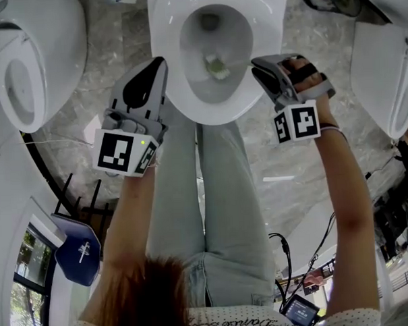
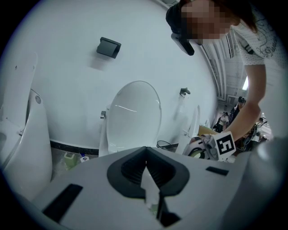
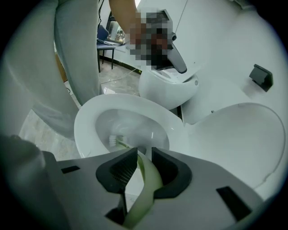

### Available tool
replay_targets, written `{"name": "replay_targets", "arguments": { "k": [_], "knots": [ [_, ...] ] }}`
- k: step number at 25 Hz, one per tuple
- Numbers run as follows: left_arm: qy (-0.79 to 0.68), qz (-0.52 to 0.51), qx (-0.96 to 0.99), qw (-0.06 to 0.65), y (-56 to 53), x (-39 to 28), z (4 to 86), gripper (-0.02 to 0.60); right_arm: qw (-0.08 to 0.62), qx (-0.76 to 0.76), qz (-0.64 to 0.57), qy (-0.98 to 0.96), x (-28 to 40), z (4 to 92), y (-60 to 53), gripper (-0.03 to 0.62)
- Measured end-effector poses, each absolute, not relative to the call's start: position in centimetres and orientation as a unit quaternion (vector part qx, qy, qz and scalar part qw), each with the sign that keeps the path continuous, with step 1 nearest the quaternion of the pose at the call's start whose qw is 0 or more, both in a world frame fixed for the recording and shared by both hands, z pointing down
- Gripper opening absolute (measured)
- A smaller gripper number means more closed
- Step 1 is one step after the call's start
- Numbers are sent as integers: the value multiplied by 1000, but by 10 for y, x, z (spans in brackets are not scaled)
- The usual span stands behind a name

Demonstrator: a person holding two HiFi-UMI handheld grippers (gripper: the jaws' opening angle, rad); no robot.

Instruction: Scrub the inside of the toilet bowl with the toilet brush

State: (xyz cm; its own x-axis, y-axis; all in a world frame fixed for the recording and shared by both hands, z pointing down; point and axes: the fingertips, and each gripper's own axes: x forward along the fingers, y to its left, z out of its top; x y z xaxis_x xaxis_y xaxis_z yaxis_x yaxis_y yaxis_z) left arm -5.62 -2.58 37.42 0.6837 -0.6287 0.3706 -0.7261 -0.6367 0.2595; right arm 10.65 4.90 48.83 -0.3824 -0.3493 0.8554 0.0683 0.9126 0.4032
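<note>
The white toilet bowl point(image 1: 188, 99) stands open before me, its lid point(image 2: 135, 117) upright against the wall. A pale green toilet brush has its bristled head point(image 1: 216, 66) down inside the bowl, near the drain. My right gripper point(image 1: 259, 65) hangs over the bowl's right rim and is shut on the brush's green handle point(image 3: 146, 177), which runs out between its jaws to the brush head point(image 3: 118, 140). My left gripper point(image 1: 159, 65) hovers at the bowl's left rim, jaws together with nothing in them.
Another white fixture point(image 1: 24, 65) stands at the left and one more point(image 1: 389, 76) at the right. A blue chair point(image 1: 76, 249) sits behind on the left. Cables point(image 1: 282, 247) lie on the marble floor. Small bottles point(image 2: 72, 159) stand by the wall.
</note>
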Motion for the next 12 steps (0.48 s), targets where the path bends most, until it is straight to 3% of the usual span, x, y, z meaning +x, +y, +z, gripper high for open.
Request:
{"name": "replay_targets", "arguments": {
  "k": [12],
  "knots": [
    [-379,120,897,193,-27,-63,373,2,597,95,-231,-763,129,487,6,109]
  ]
}}
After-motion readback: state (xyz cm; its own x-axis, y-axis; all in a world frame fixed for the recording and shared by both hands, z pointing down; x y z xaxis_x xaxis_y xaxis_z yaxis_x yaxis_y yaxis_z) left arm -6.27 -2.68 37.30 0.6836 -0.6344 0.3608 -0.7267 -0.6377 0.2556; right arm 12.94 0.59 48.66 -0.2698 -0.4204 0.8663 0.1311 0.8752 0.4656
